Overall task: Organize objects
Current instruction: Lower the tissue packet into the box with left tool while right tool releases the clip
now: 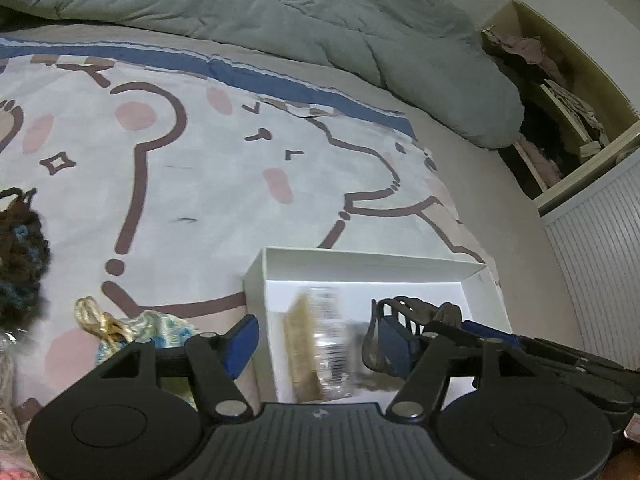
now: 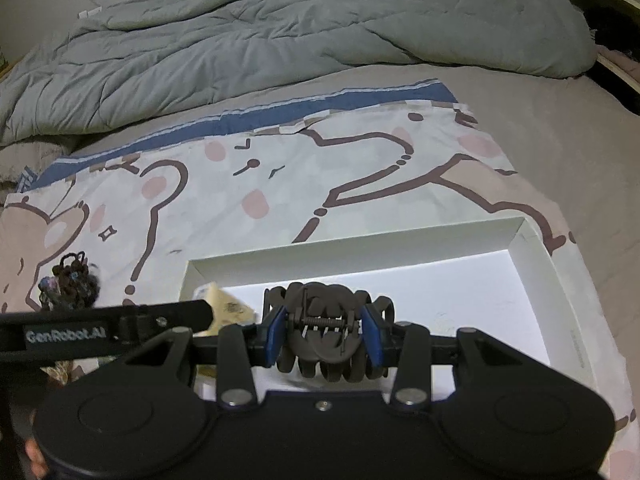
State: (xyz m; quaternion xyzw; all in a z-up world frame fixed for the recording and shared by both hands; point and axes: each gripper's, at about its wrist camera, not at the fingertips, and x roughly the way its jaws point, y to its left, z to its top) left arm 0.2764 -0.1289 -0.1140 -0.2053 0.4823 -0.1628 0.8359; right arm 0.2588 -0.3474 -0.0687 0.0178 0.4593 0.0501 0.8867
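Observation:
A white box [image 1: 360,262] [image 2: 536,264] lies open on the patterned bed sheet. My right gripper [image 2: 325,336] is shut on a dark hair claw clip [image 2: 324,320] and holds it over the box; the clip also shows in the left wrist view [image 1: 400,320]. My left gripper [image 1: 320,344] is open over the box's left part, above a packaged comb [image 1: 308,344] lying inside; the packet shows blurred. The comb packet shows in the right wrist view [image 2: 224,308] too.
A dark knitted scrunchie [image 1: 20,248] [image 2: 72,280] lies on the sheet at the left. A gold-tied patterned pouch [image 1: 132,332] lies left of the box. A grey duvet [image 1: 280,20] covers the far bed. An open wardrobe [image 1: 560,112] stands at the right.

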